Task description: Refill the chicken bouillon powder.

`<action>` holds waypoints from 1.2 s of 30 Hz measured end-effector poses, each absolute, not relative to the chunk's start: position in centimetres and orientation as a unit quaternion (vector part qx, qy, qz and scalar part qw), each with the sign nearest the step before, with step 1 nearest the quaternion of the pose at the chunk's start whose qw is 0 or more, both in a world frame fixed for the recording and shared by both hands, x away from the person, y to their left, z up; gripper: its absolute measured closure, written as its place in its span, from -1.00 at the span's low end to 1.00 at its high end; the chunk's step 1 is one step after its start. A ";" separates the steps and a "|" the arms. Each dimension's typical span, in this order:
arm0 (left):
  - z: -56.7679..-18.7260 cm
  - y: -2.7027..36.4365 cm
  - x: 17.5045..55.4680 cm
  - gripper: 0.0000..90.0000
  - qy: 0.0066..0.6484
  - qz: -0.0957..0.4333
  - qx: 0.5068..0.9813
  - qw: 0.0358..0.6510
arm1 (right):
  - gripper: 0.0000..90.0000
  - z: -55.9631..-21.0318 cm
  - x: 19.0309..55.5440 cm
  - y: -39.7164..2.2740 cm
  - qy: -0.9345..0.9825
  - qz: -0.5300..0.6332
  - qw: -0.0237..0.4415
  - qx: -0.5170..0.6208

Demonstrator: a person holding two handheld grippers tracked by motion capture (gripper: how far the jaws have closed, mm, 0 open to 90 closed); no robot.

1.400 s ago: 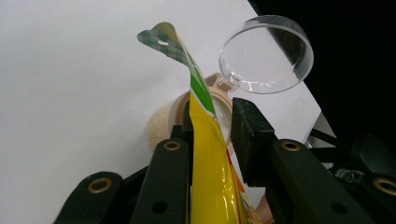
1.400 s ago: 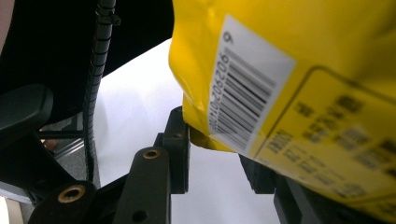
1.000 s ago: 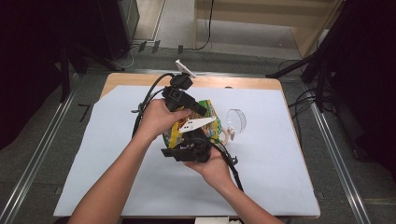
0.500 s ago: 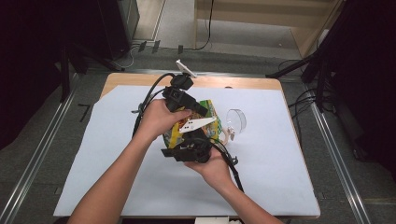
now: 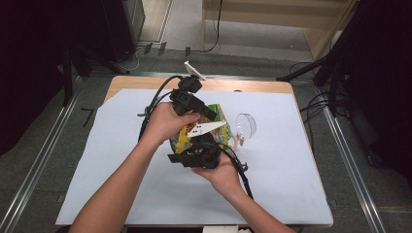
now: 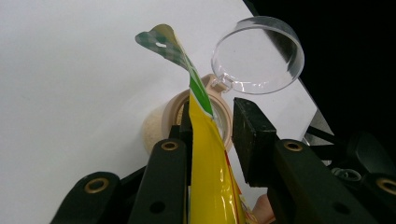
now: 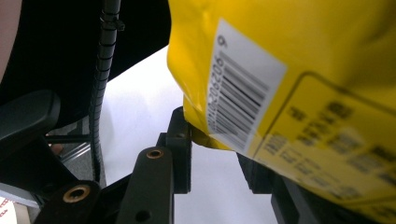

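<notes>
A: Where is free room?
B: Bare white sheet point(image 5: 116, 184) lies left, near and far right.
A: What blocks the middle?
B: The yellow bag point(image 5: 187, 137), the jar point(image 6: 196, 122) beyond it, and its clear lid point(image 5: 247, 124).

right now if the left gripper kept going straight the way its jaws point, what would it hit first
Probably the beige jar with its clear flip lid open, just beyond the left gripper. The yellow packet already sits between its jaws. Depth is hard to judge.
</notes>
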State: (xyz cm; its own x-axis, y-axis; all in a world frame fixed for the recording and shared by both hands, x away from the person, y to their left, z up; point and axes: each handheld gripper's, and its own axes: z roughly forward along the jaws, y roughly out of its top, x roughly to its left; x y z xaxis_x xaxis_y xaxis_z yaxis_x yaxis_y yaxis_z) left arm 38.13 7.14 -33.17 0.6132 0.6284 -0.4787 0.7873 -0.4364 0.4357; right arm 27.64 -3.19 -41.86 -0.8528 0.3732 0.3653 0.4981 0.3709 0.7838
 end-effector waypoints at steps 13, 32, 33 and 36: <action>-33.2 6.7 38.2 0.66 0.416 -0.121 0.845 0.312 | 0.54 -42.0 27.6 -3.3 -0.822 -0.499 0.062 -0.266; -32.9 6.6 38.1 0.65 0.415 -0.118 0.846 0.314 | 0.54 -41.9 27.6 -3.3 -0.823 -0.498 0.061 -0.265; -32.9 6.7 38.1 0.65 0.414 -0.118 0.846 0.314 | 0.54 -41.9 27.6 -3.3 -0.824 -0.497 0.060 -0.263; -32.6 6.7 38.1 0.65 0.416 -0.117 0.842 0.321 | 0.54 -41.5 27.8 -3.4 -0.829 -0.493 0.056 -0.258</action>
